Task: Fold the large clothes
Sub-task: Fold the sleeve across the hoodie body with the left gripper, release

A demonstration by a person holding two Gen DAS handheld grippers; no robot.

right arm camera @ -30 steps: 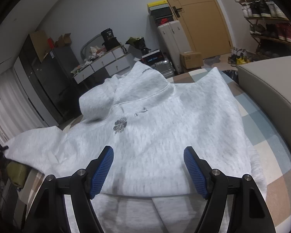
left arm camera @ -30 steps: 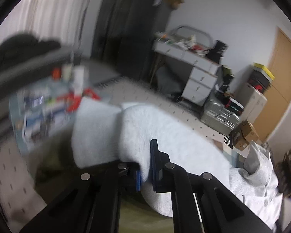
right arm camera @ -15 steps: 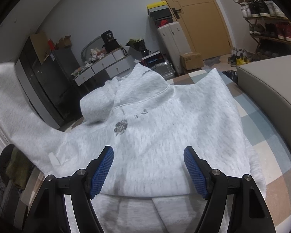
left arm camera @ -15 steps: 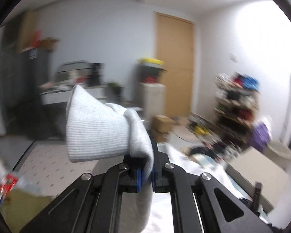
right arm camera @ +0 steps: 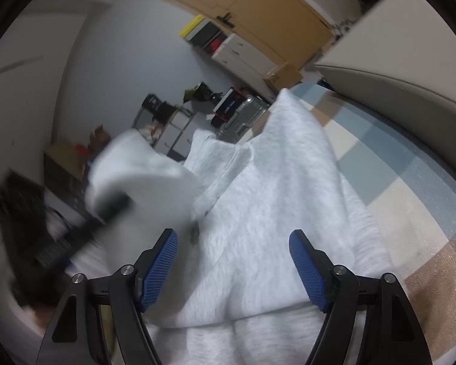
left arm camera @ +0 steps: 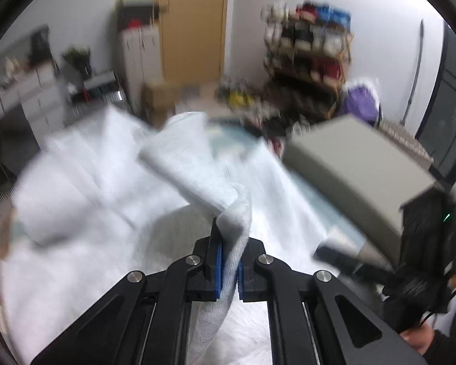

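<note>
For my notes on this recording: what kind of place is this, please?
Most likely a lived-in room at home: a wooden door, an open rack of shoes, a white drawer unit, and a grey sweatshirt laid out for folding.

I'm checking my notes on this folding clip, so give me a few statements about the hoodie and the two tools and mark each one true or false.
1. The left tool is clamped on a sleeve of the grey hoodie. True.
2. The right tool is gripping the hoodie's hem. False: its fingers stand wide apart above the fabric, holding nothing.
3. The hoodie lies on a checked mat. True.
4. The held sleeve lies flat out to the side on the floor. False: it is lifted, over the hoodie's body.
5. The wooden door stands open. False: it looks shut.
</note>
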